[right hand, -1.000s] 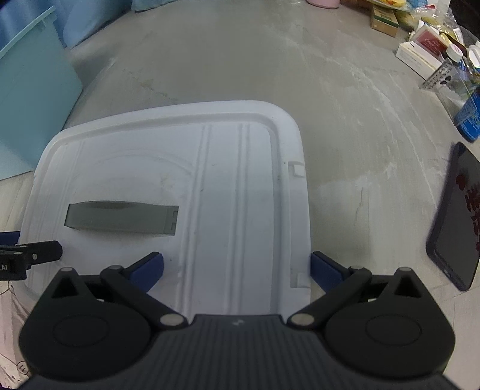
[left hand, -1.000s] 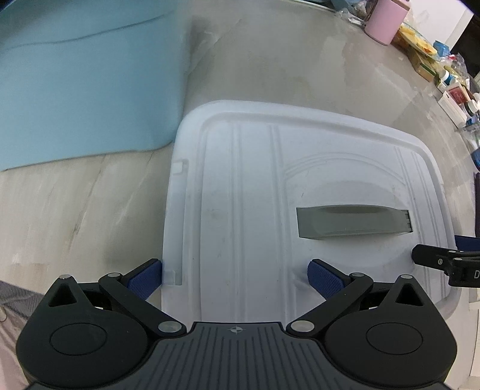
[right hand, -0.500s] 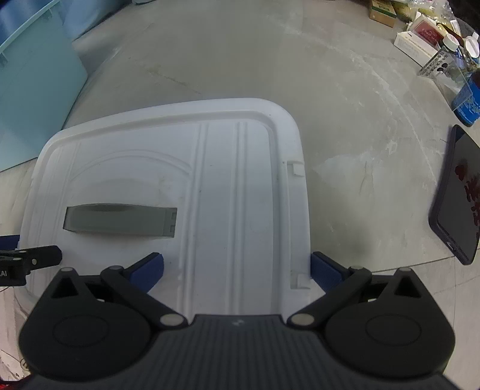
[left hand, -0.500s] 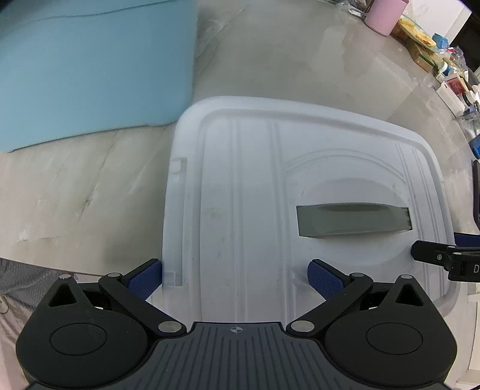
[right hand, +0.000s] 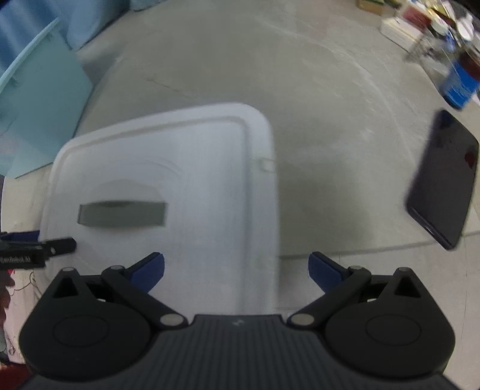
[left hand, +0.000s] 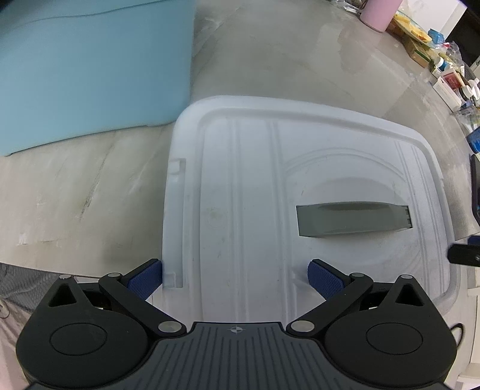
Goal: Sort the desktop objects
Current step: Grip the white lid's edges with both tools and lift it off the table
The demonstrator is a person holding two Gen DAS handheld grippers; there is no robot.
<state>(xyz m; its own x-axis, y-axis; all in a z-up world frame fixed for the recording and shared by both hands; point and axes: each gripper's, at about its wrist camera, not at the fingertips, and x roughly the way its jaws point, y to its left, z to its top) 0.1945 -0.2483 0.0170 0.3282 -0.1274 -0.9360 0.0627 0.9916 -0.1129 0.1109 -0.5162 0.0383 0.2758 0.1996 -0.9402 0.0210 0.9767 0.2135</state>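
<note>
Flat on the table, white ribbed lid, grey recessed handle, both tongs spread wide, empty.

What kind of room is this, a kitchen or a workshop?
Probably a home or office worktop used for sorting clutter: a pale stone-look table holds a white bin lid, a pink cup, small boxes and a dark phone.

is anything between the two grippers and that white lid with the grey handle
Nothing visible. The left gripper is open with the white lid lying between its fingers at the lid's left edge, and the right gripper is open over the lid's right edge. The grey handle is bare, and the dark phone lies well off to the right.
</note>
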